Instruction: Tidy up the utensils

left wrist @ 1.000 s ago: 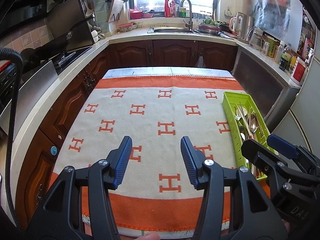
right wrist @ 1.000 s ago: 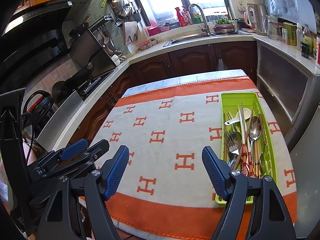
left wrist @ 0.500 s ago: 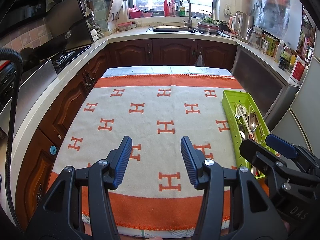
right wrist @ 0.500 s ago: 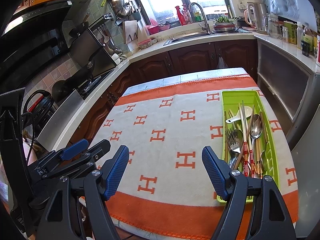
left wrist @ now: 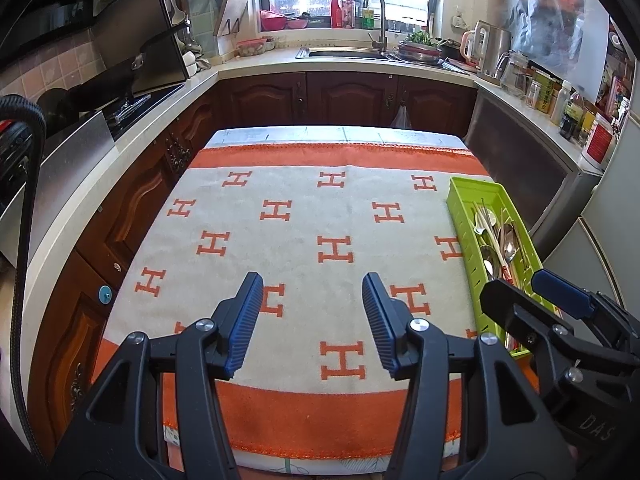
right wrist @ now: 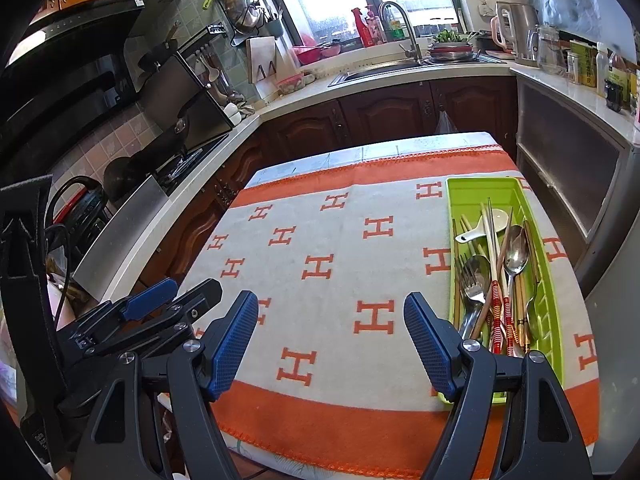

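Note:
A long green tray (right wrist: 476, 192) lies along the right side of the cloth-covered table (right wrist: 340, 248), seen in the left wrist view as the green tray (left wrist: 460, 216). Inside it lie a fork (right wrist: 471, 284), a metal spoon (right wrist: 516, 256), a white ceramic spoon (right wrist: 486, 226), wooden chopsticks and red-striped chopsticks (right wrist: 498, 308). My right gripper (right wrist: 330, 322) hangs open over the near edge of the cloth, left of the tray, with nothing between its jaws. My left gripper (left wrist: 310, 304) is open too, above the near middle of the cloth, and holds nothing.
The white cloth with orange H marks and orange border (left wrist: 304, 224) covers the table. Dark wood cabinets (left wrist: 344, 96) and a counter with a sink (left wrist: 344, 53) ring the table. A stove (left wrist: 132, 104) stands left, jars and a kettle (left wrist: 490, 50) right.

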`<state>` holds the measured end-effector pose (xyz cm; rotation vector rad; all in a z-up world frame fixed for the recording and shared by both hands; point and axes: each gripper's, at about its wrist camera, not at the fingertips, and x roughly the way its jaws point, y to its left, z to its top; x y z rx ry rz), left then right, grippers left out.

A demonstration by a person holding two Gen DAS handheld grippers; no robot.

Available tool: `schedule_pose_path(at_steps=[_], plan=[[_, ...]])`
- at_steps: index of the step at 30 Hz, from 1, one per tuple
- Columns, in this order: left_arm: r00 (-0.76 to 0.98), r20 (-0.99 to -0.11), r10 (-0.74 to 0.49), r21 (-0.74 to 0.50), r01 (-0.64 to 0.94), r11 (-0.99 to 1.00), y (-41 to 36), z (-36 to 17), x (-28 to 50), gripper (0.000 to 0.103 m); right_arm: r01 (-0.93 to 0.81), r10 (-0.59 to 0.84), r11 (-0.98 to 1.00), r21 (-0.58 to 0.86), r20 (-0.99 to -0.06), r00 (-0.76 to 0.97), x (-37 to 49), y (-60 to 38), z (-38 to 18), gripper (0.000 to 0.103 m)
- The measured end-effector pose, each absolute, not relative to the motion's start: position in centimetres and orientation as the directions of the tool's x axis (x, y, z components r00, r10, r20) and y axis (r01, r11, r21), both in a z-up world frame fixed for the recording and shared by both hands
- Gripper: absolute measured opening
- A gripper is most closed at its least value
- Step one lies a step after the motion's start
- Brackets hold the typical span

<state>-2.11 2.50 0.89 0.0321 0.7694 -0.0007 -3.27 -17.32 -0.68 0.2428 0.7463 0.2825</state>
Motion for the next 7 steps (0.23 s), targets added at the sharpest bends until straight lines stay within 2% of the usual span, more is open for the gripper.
schedule_pose_path(at_steps=[7], plan=[[0.712,-0.703,0.009,0.021,0.009,1.000,2.86,0.53,-1.93,0.049,-0.167,0.339,0.934,0.316,-0.640,0.689,-2.85,-17.20,-1.19,0.076]])
